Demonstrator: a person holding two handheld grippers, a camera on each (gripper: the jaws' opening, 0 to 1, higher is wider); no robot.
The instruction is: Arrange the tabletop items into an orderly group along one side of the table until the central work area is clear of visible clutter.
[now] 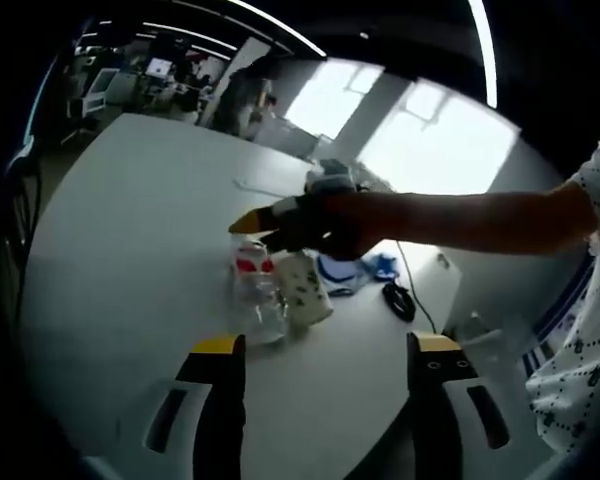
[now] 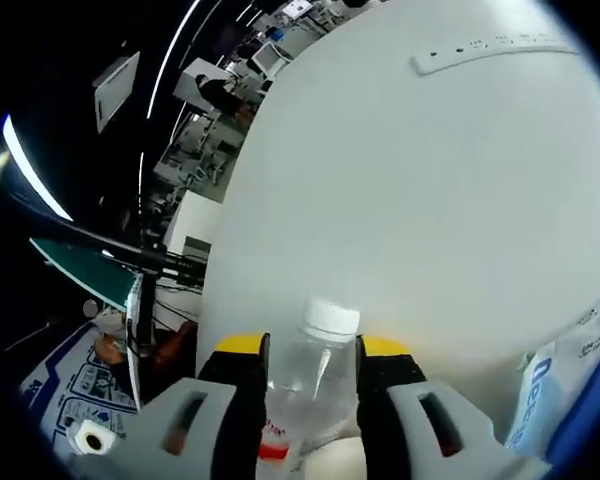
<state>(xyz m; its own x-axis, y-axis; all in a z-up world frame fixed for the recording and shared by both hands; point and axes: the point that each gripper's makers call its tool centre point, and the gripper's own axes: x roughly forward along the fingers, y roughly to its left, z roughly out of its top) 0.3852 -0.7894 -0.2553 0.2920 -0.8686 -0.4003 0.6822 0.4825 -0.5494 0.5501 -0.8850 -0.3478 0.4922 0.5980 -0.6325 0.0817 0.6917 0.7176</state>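
Clear plastic is what we have between the jaws of the right gripper (image 2: 312, 360): a water bottle (image 2: 310, 385) with a white cap and a red label, the two yellow-tipped jaws closed in on its sides, so we judge it gripped (or within a touch of it). In the left gripper view the same bottle (image 1: 257, 290) stands on the white table (image 1: 130, 230) just beside a speckled white pouch (image 1: 305, 292), with blue packets (image 1: 352, 270) and a black mouse (image 1: 398, 299) a little further on, near the table's far edge. Our left gripper (image 1: 323, 345) hangs back with its jaws wide apart and nothing between them. We take the step in hand to be moving the bottle into the group at the side. Next we should lift it straight, keep it upright, and set it down close to the pouch without knocking it.
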